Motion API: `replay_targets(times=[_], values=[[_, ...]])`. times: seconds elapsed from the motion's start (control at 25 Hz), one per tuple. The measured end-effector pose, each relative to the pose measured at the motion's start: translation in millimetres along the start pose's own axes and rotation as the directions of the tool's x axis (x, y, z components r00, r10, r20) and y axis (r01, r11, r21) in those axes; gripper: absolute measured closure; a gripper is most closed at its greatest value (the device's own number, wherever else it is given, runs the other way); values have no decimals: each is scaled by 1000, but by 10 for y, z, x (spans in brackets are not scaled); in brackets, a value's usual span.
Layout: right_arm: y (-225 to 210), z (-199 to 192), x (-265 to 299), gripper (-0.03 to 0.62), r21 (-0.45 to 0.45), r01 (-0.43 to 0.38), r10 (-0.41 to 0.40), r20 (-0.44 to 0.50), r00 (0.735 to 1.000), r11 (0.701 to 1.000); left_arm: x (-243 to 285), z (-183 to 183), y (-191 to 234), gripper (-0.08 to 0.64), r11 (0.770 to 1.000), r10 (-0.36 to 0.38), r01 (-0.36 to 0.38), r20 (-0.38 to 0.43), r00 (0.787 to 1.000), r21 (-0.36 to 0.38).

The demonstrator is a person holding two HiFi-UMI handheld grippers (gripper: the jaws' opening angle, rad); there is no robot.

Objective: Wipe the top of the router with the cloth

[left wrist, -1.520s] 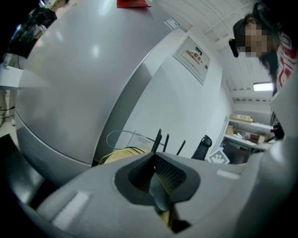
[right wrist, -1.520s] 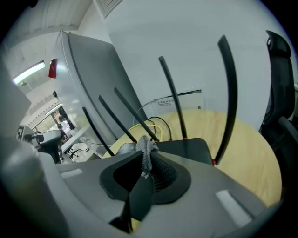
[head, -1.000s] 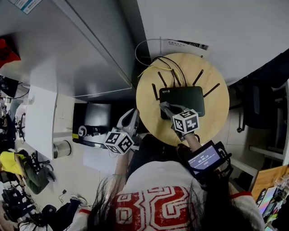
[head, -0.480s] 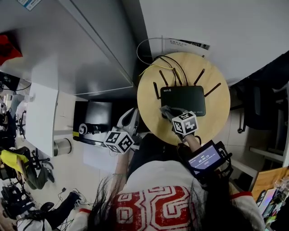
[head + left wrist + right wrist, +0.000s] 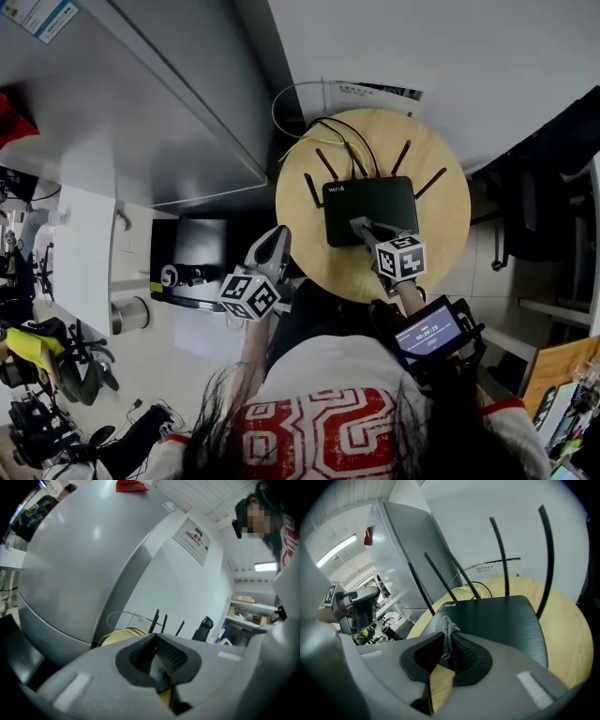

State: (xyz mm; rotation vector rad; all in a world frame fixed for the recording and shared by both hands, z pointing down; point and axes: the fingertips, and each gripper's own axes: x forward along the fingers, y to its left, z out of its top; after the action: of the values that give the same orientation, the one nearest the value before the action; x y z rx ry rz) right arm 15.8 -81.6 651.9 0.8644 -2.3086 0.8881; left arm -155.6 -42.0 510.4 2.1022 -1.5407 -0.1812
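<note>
A black router (image 5: 375,202) with several antennas lies on a round wooden table (image 5: 441,234). My right gripper (image 5: 364,228) rests on the router's near edge, shut on a small grey cloth (image 5: 358,224). In the right gripper view the cloth (image 5: 446,626) sticks up from between the shut jaws of the right gripper (image 5: 447,641), touching the router's top (image 5: 501,616) near its front left corner. My left gripper (image 5: 275,242) hangs off the table's left side, away from the router. In its own view the left gripper (image 5: 161,667) is shut with nothing in it.
A tall grey cabinet (image 5: 141,103) stands left of the table. Cables (image 5: 323,127) loop behind the router against the white wall. A dark chair (image 5: 534,197) sits at the right. A small screen (image 5: 427,333) is strapped behind my right gripper.
My right gripper has slid the cloth to the right along the router's near part. The left gripper has stayed beside the table.
</note>
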Motion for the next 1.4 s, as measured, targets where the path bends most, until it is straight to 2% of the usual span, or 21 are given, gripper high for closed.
replay_targets(times=[0.2,0.4,0.56,0.68,0.88,1.04,1.24,1.4], values=[[-412,-78,-326,549,66,81,-84,44,995,995,111,-80,-182,565,999,-31,31,-18,999,4],[-866,-194,-678,549,144,169,-181,74,981,975,269,-169,-380,565,998,-67,67,-36,997,10],[-1035,-175,-919,549,185,188,-212,119,970,965,369,-242,-550,565,996,-87,87,-44,995,14],[-1046,-72,-1085,549,203,166,-204,184,962,965,416,-317,-701,565,995,-101,102,-45,994,16],[-1005,49,-1270,549,182,135,-178,241,954,974,437,-462,-955,565,990,-135,136,-51,990,22],[-971,-23,-1365,549,185,148,-193,255,948,972,426,-592,-1064,565,985,-170,173,-84,982,27],[-847,-119,-1457,549,192,160,-207,263,942,968,461,-509,-1094,565,978,-201,204,-69,977,39],[-655,-234,-1577,549,190,182,-231,278,932,965,375,-515,-1253,565,959,-275,279,-74,959,52]])
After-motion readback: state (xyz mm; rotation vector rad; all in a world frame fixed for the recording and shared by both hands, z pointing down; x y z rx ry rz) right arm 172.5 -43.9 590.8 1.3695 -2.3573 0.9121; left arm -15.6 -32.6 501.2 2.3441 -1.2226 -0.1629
